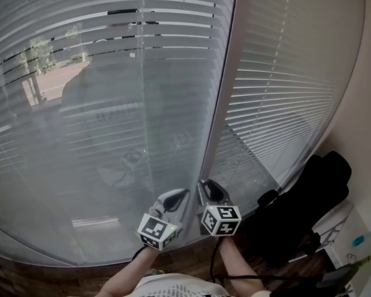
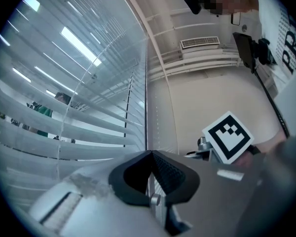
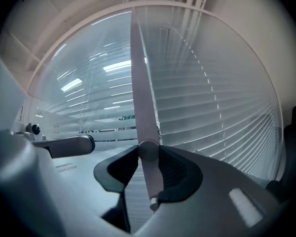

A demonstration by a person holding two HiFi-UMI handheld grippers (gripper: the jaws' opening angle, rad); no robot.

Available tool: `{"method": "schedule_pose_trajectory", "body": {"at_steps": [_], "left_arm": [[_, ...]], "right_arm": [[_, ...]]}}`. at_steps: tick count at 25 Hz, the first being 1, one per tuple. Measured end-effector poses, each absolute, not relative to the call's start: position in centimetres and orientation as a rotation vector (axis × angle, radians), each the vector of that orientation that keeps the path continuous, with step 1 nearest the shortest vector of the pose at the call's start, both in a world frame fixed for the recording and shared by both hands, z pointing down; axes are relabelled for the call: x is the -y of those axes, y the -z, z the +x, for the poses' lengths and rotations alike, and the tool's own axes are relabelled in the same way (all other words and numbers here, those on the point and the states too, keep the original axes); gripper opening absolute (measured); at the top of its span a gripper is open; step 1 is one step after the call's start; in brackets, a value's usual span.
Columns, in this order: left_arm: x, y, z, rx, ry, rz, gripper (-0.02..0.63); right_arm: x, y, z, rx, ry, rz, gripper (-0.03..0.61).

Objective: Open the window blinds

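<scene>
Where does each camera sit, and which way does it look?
Head view: on the head, looking steeply down at the blinds; forearms, left tongs and right tongs show.
Left gripper view: on the left tongs, looking along the blinds; the person's shirt shows.
Right gripper view: on the right tongs, facing the blinds and a rod.
Shared: head and left views both catch the right tongs' marker cube.

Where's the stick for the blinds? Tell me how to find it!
Look at the big window covered by two sets of white blinds. Right where the two sets meet hangs a long, pale stick, running from top to bottom. The blinds run sideways, but the stick stands thick and upright, and the right gripper holds its lower end.
</scene>
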State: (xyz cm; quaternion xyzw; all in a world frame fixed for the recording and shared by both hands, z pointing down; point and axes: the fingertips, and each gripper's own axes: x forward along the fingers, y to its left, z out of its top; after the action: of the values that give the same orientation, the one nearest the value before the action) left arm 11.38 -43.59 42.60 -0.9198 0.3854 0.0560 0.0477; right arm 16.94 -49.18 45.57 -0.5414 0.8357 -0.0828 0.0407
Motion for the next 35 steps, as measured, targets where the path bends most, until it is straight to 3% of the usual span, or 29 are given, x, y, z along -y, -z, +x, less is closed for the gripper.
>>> {"method": "schedule_pose_trajectory", "body": {"at_steps": [14, 32, 35], "left_arm": [[43.2, -42.6, 11.1, -1.180, -0.164, -2.805, -0.008], [42.9, -42.6, 10.9, -1.166, -0.161, -2.808, -0.008], [42.9, -42.7, 10.9, -1.166, -0.164, -2.812, -0.008]], "right_arm": [[49.2, -45.6, 17.0, -2.528, 0.312, -1.630, 0.138], [48.5, -44.2, 15.7, -2.783, -0.659, -1.924, 0.135], [48.5, -44.0, 15.5, -2.784, -0.698, -1.920, 0.135]]}}
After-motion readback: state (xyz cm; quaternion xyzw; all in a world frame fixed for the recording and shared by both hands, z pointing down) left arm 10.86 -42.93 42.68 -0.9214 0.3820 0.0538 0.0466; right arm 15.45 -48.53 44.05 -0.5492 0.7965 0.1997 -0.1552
